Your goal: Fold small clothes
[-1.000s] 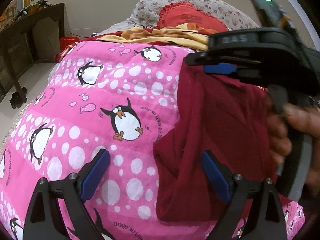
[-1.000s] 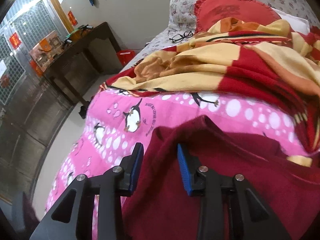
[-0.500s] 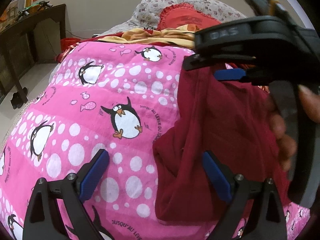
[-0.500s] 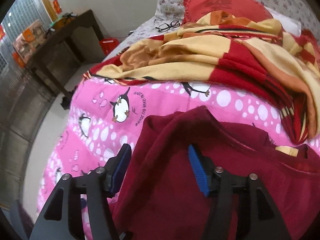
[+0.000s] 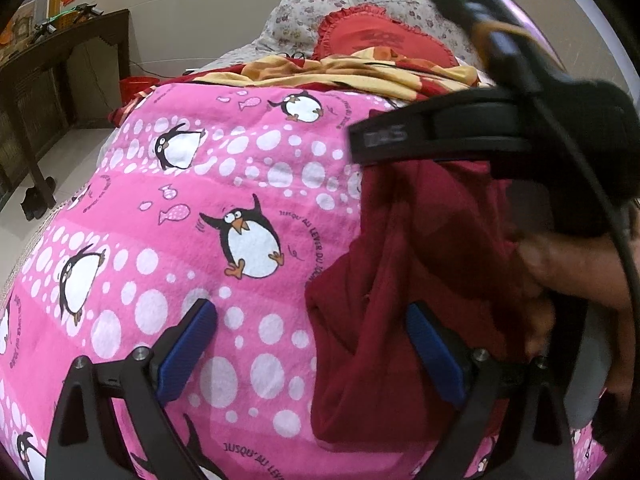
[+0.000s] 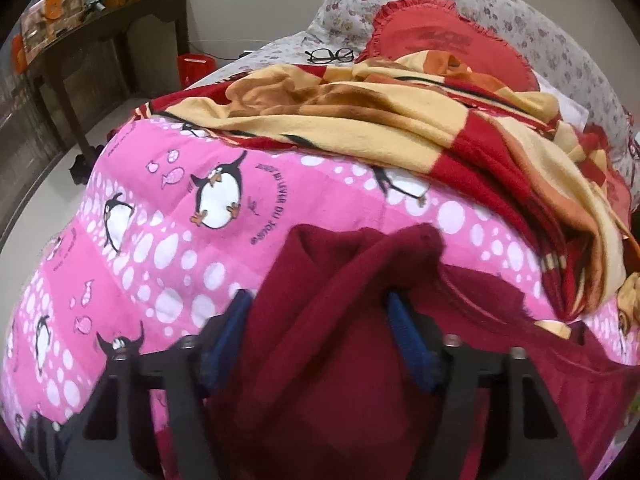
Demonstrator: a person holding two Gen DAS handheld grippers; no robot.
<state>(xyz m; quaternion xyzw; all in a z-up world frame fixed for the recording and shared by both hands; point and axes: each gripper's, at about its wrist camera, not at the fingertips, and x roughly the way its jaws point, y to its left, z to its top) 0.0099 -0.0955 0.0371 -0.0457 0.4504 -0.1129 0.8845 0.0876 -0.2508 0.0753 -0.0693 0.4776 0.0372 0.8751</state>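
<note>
Soft maroon garment [image 6: 320,344] lying on the pink penguin blanket [image 5: 224,208]: light, limp, best gripped at a doubled edge.
My right gripper [image 6: 320,344] is closing, raised fold between the pads, not yet pinched. My left gripper [image 5: 312,344] stands wide, holding nothing, its right pad over the garment's near edge. Fabric: plain, matte, creased.

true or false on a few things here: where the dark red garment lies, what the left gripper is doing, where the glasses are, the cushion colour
1. The dark red garment lies on the pink penguin blanket. True.
2. The left gripper is clamped shut on the garment. False: it stands wide open, with the garment's edge between its fingers.
3. A pair of glasses lies on the floral bedding near the pillows. True.
4. The heart-shaped cushion is blue. False: it is red.
</note>
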